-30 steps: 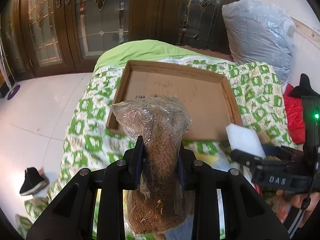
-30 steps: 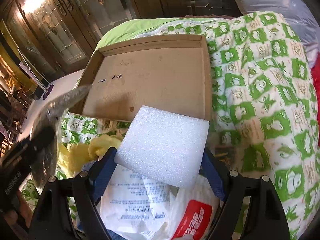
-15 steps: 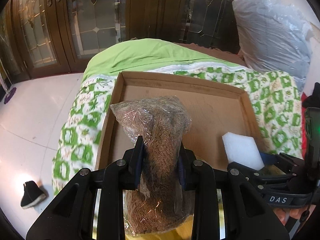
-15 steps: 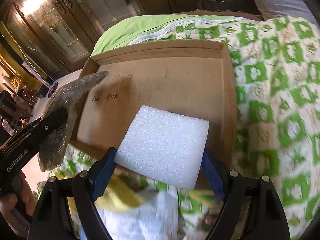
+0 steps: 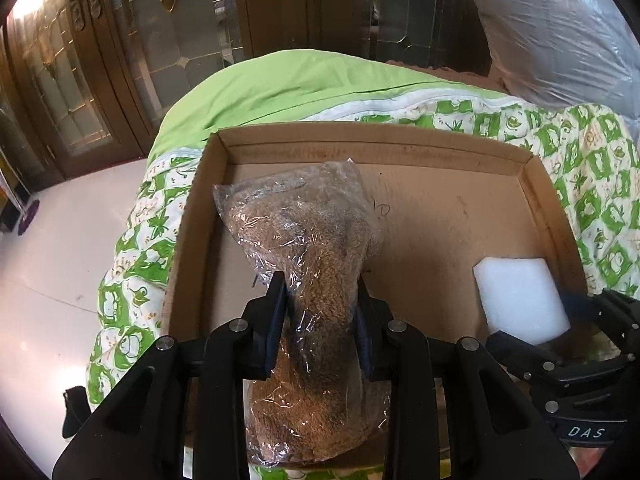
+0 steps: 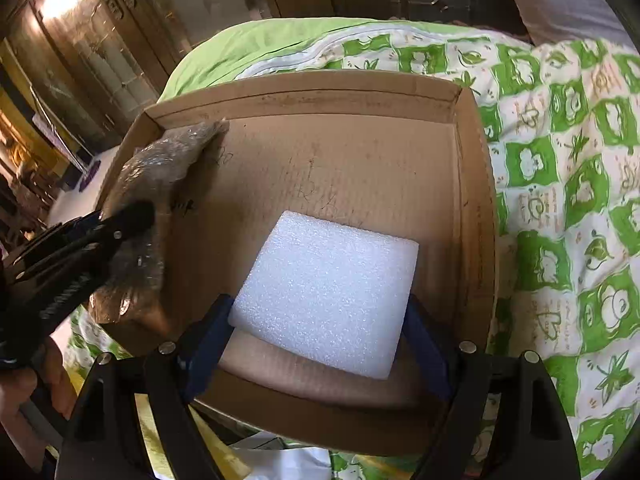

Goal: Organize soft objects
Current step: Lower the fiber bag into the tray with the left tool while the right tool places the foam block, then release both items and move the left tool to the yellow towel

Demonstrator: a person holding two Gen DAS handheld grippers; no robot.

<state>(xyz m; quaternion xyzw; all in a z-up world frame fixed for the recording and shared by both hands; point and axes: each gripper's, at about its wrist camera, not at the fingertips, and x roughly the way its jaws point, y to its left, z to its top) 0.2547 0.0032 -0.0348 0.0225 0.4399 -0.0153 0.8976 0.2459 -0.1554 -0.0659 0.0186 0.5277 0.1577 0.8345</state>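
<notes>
Placing step. Left gripper (image 5: 320, 312) jaws just easing apart, bagged brown plush (image 5: 308, 264) btwn them, over cardboard tray (image 5: 552, 216) left side. Right gripper (image 6: 320, 324) clamps white foam pad (image 6: 328, 292) over tray's right. Next: lower, let go both inside.

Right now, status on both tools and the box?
Left tool easing open, brown bagged plush between pads, over cardboard box. Right tool gripping white foam block. Box floor unobstructed.
</notes>
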